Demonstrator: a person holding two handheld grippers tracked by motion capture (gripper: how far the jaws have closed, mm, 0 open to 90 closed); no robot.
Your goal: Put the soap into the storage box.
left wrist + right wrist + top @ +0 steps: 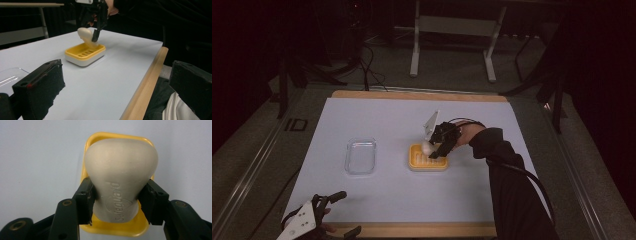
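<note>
The white surface (412, 200) carries everything, and the yellow soap dish (428, 163) near its middle serves as the landmark here. A person's dark sleeve (507, 185) reaches in from the near edge of the surface up toward the dish, on the dish's right side. To the left of the dish, well apart from it, lies a clear plastic tray (360, 156), flat on the surface. Far from the dish, at the near left corner of the surface, the left tool (339, 212) rests low with its jaws spread wide and nothing between them; in the left gripper view its two black pads stand far apart, with the dish showing beyond them. The right tool (117, 201) hangs directly over the dish, its jaws closed against the two narrow sides of a cream soap bar (120, 177). The soap bar is tilted on end above the dish; in the left gripper view its lower end (91, 43) seems to dip down to the dish's slotted yellow insert (83, 52), though I cannot tell whether they touch. Embossed lettering shows on the bar's face in the right gripper view.
</note>
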